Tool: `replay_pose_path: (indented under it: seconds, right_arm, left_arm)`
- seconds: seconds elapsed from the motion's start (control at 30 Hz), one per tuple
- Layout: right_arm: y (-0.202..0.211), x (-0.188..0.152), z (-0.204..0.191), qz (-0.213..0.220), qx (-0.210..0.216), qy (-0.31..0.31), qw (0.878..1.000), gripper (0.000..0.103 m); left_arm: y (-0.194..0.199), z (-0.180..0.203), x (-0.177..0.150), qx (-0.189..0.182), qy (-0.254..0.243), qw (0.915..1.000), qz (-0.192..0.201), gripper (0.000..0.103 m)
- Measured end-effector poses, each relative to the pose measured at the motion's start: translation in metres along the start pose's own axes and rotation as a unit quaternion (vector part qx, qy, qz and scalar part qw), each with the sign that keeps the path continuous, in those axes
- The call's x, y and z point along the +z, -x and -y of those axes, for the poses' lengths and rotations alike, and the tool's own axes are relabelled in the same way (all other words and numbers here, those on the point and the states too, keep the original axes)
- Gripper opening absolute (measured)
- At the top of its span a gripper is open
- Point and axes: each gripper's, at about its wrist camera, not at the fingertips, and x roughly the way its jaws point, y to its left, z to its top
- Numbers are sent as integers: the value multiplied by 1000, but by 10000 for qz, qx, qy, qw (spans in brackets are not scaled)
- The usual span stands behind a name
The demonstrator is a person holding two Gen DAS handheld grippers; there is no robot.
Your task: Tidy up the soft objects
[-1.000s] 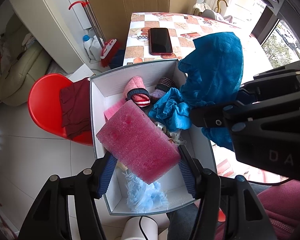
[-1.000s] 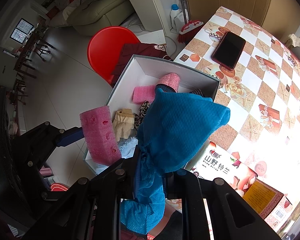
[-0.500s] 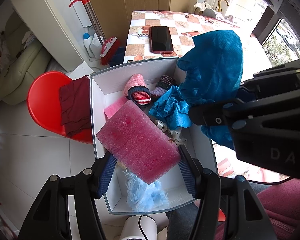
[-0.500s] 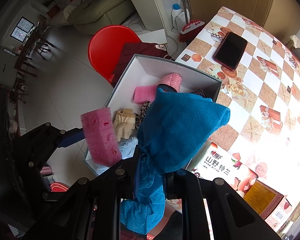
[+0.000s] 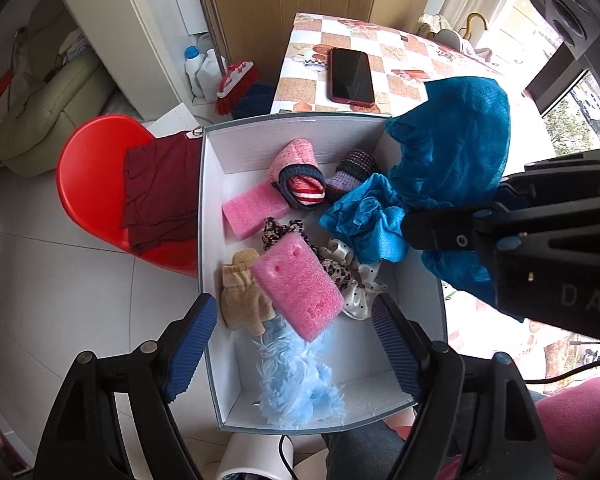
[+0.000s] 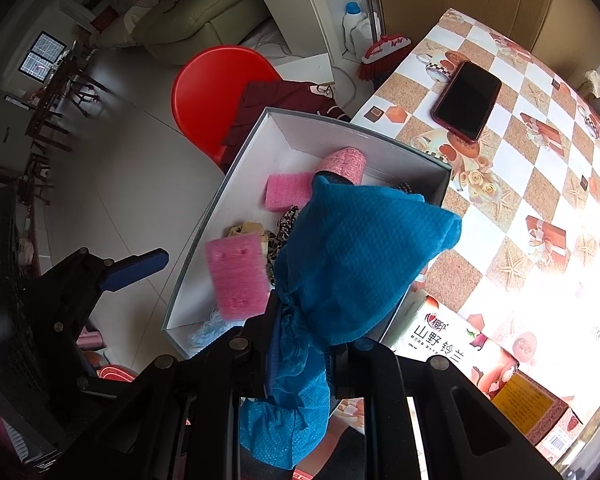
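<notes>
Your left gripper [image 5: 292, 344] has its fingers [image 5: 190, 346] spreading apart, and the blue ribbed pads no longer touch anything: the pink foam block [image 5: 298, 288] sits tilted between and just beyond them, clear of both pads, over the white box [image 5: 212, 240]. Directly under the gap lies a fluffy light-blue tuft [image 5: 296, 380] on the box floor, and just past your left finger rests a pair of beige gloves [image 5: 242, 292]. Your right gripper [image 6: 300, 344] has its fingers pressed nearly together on the gathered neck of the blue cloth [image 6: 360, 256], which balloons up ahead of them and hides much of the box's near corner. Farther out from the left fingers, inside the box, you have leopard-print scrunchies [image 5: 288, 232], a second pink foam piece [image 5: 252, 208], a crumpled blue fabric [image 5: 364, 220], and at the far wall a rolled pink sock [image 5: 298, 172] and a purple knit piece [image 5: 350, 172]. Beyond the box, a dark phone [image 5: 350, 76] lies on the checkered surface [image 5: 404, 64], and to the left a red chair [image 5: 88, 176] carries a maroon garment [image 5: 160, 188].
</notes>
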Motion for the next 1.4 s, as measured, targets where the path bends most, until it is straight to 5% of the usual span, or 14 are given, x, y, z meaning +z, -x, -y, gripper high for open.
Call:
replay_pose_path:
  seconds: [0.03, 0.1, 0.17, 0.4, 0.53, 0.73, 1.4]
  right_arm:
    - [0, 0, 0, -31, 29, -31, 10000, 29]
    - [0, 0, 3, -25, -3, -97, 9999, 87]
    - [5, 0, 4, 58, -57, -141, 9999, 98]
    - [17, -4, 10, 133, -576, -233, 9980, 103]
    - [19, -12, 19, 99, -641, -441, 9969, 102]
    - [19, -17, 22, 64, -818, -533, 9952, 103]
    - [19, -19, 13, 87, -1046, -335, 9939, 103]
  left_arm:
    - [1, -1, -1, 24, 24, 10000, 48, 83]
    - [6, -5, -2, 38, 118, 9998, 167, 84]
    - [14, -9, -2, 29, 266, 9991, 343, 84]
    - [12, -30, 4, -370, 845, 9957, 78, 84]
    - [11, -33, 2, -183, 1014, 9946, 89, 84]
    - [4, -27, 1, 328, 843, 9959, -40, 84]
    - [3, -16, -1, 344, 660, 9972, -118, 84]
